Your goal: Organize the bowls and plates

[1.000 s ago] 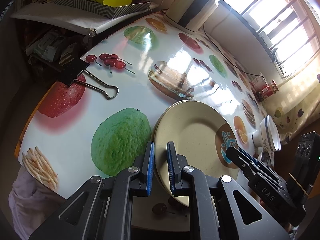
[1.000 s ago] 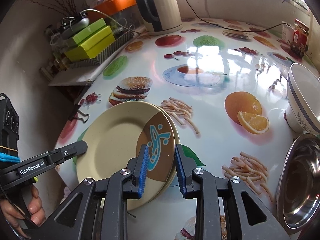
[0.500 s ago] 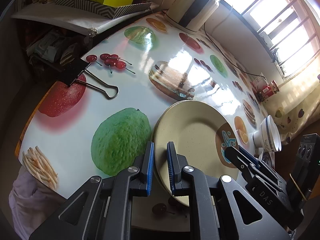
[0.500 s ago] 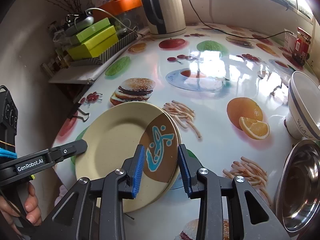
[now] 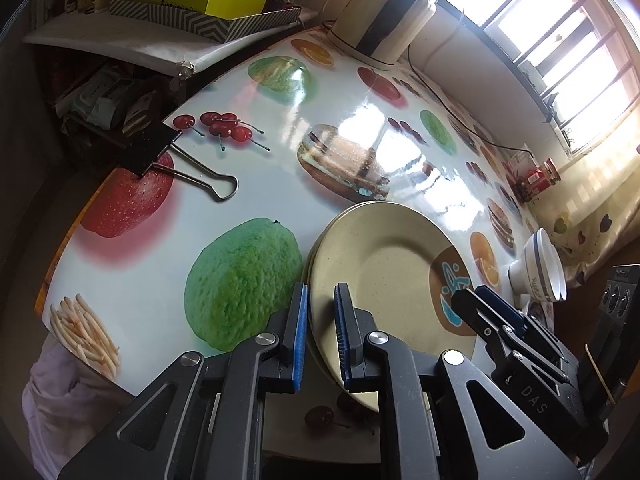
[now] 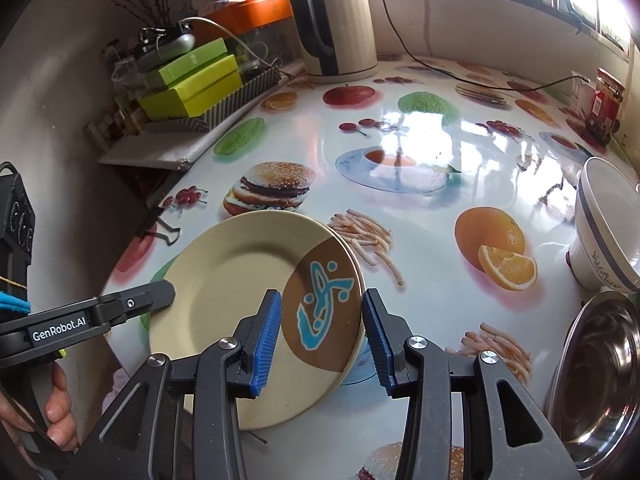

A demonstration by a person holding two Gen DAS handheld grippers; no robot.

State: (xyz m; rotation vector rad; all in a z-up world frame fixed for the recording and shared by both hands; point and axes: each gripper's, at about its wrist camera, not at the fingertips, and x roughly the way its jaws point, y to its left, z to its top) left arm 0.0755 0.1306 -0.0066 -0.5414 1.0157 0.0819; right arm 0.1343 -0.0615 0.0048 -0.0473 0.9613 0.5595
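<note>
Two cream plates are stacked near the table's front left corner. The top plate (image 6: 240, 292) (image 5: 384, 264) has a brown patch with a blue design, and only the rim of the lower plate (image 6: 354, 248) shows. My left gripper (image 5: 320, 300) is shut on the top plate's left rim; one of its fingers (image 6: 160, 292) lies on that rim in the right wrist view. My right gripper (image 6: 322, 300) straddles the brown-patch edge. Its jaws are opening and the blue pads stand clear of the rim on both sides. It also shows in the left wrist view (image 5: 480, 304).
A white bowl with a blue band (image 6: 604, 232) and a steel bowl (image 6: 600, 380) stand at the right. A kettle (image 6: 336, 32) with its cord, green boxes (image 6: 188, 84) and a red jar (image 6: 608, 96) line the back. A binder clip (image 5: 188, 168) lies left.
My right gripper's jaws have spread apart, away from the plate's brown-patch edge. The left gripper and the plates have stayed where they were.
</note>
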